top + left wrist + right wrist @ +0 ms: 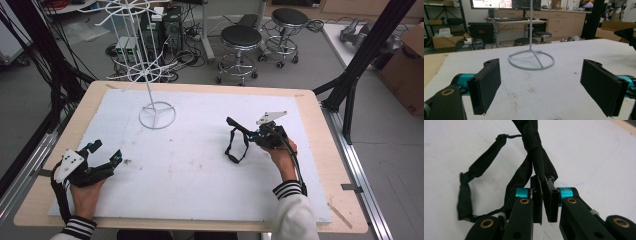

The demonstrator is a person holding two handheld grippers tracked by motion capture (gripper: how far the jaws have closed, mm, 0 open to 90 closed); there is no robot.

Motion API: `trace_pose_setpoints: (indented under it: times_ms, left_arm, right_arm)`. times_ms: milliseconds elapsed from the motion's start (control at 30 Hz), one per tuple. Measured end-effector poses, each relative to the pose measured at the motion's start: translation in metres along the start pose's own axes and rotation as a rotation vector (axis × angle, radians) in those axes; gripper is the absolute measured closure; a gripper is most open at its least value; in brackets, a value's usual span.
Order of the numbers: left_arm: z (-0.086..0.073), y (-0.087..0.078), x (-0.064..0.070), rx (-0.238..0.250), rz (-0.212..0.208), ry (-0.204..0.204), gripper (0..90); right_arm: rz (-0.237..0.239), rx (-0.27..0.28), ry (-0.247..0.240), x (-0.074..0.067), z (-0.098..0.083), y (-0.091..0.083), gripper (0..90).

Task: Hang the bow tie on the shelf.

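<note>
1. My left gripper (105,152) rests low on the white mat (200,165), near the left edge. Its jaws stand wide apart, and there is just bare mat between them.
2. Ahead of my left gripper and a bit to its right stands the white wire rack (150,75). Its round ring foot (531,61) sits flat on the mat, well apart from my jaws.
3. My right gripper (235,123) is over the right half of the mat. Its jaws are squeezed tight on the black strap (534,142).
4. The thick end of the strap is pinched between my right pads (551,200). The rest hangs down in a loop (235,150) below my right gripper, on its left side.
</note>
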State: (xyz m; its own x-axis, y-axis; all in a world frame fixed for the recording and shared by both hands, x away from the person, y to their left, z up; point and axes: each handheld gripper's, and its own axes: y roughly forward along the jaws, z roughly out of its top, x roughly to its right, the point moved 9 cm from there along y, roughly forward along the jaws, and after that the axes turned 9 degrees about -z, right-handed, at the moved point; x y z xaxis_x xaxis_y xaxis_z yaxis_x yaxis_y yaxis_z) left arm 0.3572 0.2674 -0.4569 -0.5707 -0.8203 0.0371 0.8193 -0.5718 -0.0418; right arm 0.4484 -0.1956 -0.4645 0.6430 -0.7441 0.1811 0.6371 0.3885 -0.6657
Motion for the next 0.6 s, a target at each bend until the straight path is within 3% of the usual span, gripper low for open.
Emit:
trace_pose_setpoints:
  times_ms: [167, 600]
  left_arm:
    - [0.000, 0.000, 0.000, 0.000, 0.000, 0.000, 17.1]
    - [0.000, 0.000, 0.000, 0.000, 0.000, 0.001, 17.2]
  right_arm:
    - [0.015, 0.047, 0.014, -0.007, 0.012, -0.006, 86.3]
    - [0.073, 0.175, -0.009, -0.031, 0.052, -0.017, 86.3]
